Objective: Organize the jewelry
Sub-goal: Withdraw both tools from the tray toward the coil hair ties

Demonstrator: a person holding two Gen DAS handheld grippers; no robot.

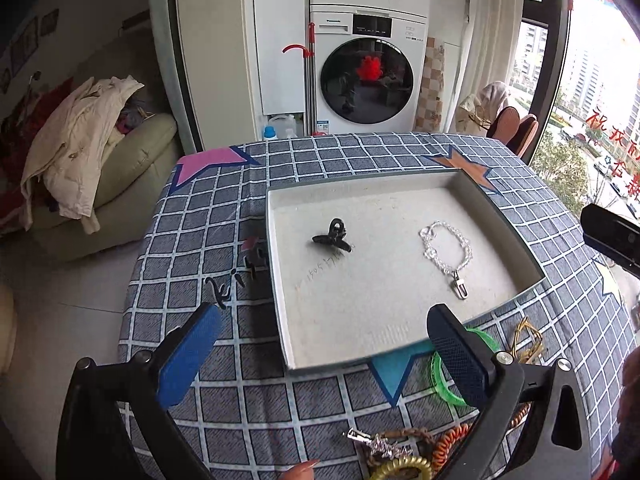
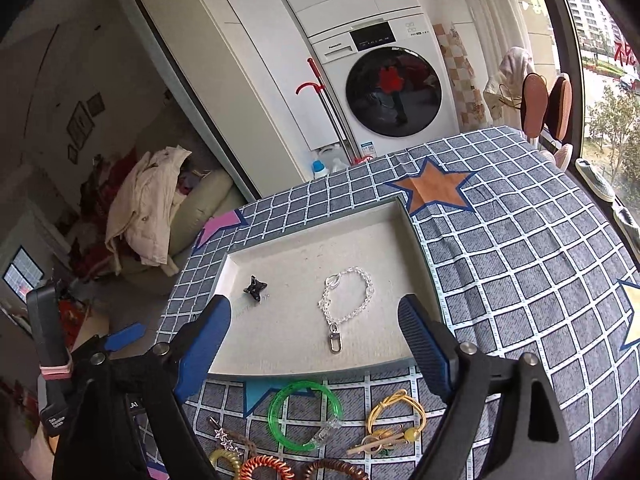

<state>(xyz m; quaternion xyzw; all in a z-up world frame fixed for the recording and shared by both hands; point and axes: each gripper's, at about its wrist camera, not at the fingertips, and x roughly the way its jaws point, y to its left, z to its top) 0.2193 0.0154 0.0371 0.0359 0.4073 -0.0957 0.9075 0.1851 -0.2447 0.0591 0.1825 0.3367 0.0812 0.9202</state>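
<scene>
- Your left gripper (image 1: 320, 354) hangs above the near edge of the tray (image 1: 280, 280), its blue pads spread as wide as they go, with nothing between them.
- Your right gripper (image 2: 314, 346) also stands above the tray's near edge, jaws wide apart and gripping nothing.
- The tray, a shallow grey-lined box, sits on the checked tablecloth (image 2: 500, 260); take it as your landmark.
- Inside the tray, on its left half, lies a small black hair claw (image 1: 332, 236).
- Inside the tray, on its right half, lies a silver chain bracelet (image 2: 346, 300) with its clasp pointing toward the near wall; it is well apart from the claw.
- Just outside the tray's near wall lies a green bangle (image 2: 304, 416), flat on the cloth.
- To the right of the bangle, also on the near side of the tray, sits a gold wire bracelet (image 2: 396, 412) with some small gold pieces beside it.
- Nearer to you than the bangle lie a silver star hair clip (image 1: 380, 446), a yellow coil hair tie (image 1: 402, 470) and an orange coil hair tie (image 2: 264, 466).
- A brown coil tie (image 2: 336, 470) lies at the bottom edge of the right view, partly cut off.
- A fingertip (image 1: 300, 472) shows at the bottom of the left view, just beside the star clip.
</scene>
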